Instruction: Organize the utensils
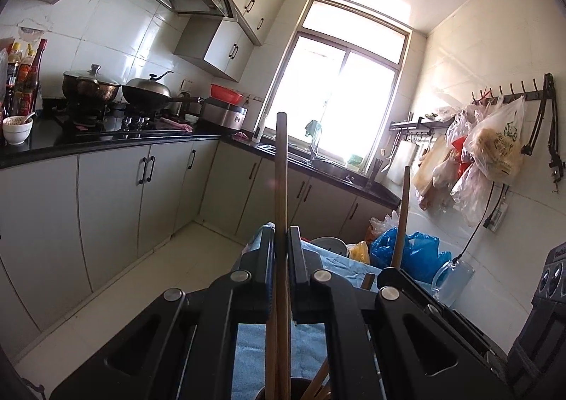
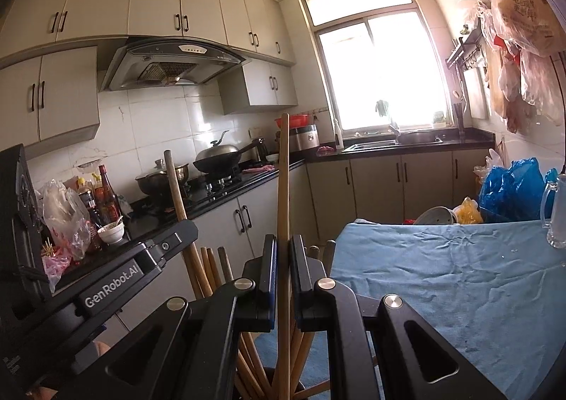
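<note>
Clamping one upright chopstick (image 1: 281,187) each, the left gripper (image 1: 281,258) and right gripper (image 2: 282,258) are hovering over a dark holder (image 1: 283,389) already taking other chopsticks (image 2: 212,269); both sticks are awaiting release.

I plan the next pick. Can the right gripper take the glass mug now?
Probably not yet: the right gripper is shut on a chopstick. The path over the blue cloth to the mug looks free.

The left tongs (image 1: 282,251) clamped an upright wooden chopstick (image 1: 281,173) above the blue-clothed surface (image 1: 247,347); another chopstick (image 1: 401,219) stood to the right.
</note>
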The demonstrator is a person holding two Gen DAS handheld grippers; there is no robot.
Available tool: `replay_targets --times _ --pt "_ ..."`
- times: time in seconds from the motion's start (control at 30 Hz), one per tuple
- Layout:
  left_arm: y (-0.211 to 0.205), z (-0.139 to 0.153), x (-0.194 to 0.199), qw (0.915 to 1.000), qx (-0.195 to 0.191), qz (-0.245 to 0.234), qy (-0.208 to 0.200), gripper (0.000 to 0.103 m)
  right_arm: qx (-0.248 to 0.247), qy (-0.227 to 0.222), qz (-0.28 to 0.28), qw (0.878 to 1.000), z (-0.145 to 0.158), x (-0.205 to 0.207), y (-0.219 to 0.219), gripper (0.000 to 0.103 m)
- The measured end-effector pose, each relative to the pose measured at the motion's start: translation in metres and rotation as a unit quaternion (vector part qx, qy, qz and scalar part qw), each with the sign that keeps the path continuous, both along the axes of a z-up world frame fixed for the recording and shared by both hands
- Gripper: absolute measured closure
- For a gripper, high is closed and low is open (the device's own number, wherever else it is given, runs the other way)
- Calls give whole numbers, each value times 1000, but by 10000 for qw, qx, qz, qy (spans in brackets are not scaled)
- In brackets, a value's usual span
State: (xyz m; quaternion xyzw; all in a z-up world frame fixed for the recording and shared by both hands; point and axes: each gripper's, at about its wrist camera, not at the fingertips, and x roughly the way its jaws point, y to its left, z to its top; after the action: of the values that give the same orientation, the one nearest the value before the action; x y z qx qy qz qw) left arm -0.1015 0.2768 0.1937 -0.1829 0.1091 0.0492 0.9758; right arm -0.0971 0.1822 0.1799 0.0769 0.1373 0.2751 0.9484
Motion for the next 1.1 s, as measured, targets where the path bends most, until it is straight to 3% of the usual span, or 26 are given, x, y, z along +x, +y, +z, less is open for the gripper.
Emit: replay_targets --times 0.2,0.37,0.57,0.67,0.73,0.8,0.87,0.93,1.0,1.1 --pt "-1 1 -2 10000 10 -13 45 97 83 -18 -37 10000 1 -2 -6 94" --pt "-2 2 -4 10000 58 -10 45 97 170 -85 -124 9997 7 -5 -13 74" --pt "-2 3 -7 10000 79 7 48 97 208 -173 -182 9995 16 -12 -20 71" --pt "-1 4 -16 9998 142 106 111 96 241 -251 -214 9992 23 -19 -27 62" --pt "-1 4 -25 9994 174 208 218 91 253 -304 -252 9989 28 -26 -35 53" --pt "0 4 -35 9987 176 349 331 65 234 -331 -303 9987 31 -32 -42 46" --pt "-1 3 -49 9978 171 519 384 54 174 -342 -392 9985 32 -40 -51 41" --pt "-5 0 -62 9964 185 661 497 50 135 -330 -424 9985 31 -47 -59 37" --pt "-9 -4 -73 9950 186 747 634 38 43 -283 -458 9985 29 -56 -69 34" --pt "-18 -9 -88 9927 204 890 794 28 -87 -203 -557 9982 24 -69 -83 29"
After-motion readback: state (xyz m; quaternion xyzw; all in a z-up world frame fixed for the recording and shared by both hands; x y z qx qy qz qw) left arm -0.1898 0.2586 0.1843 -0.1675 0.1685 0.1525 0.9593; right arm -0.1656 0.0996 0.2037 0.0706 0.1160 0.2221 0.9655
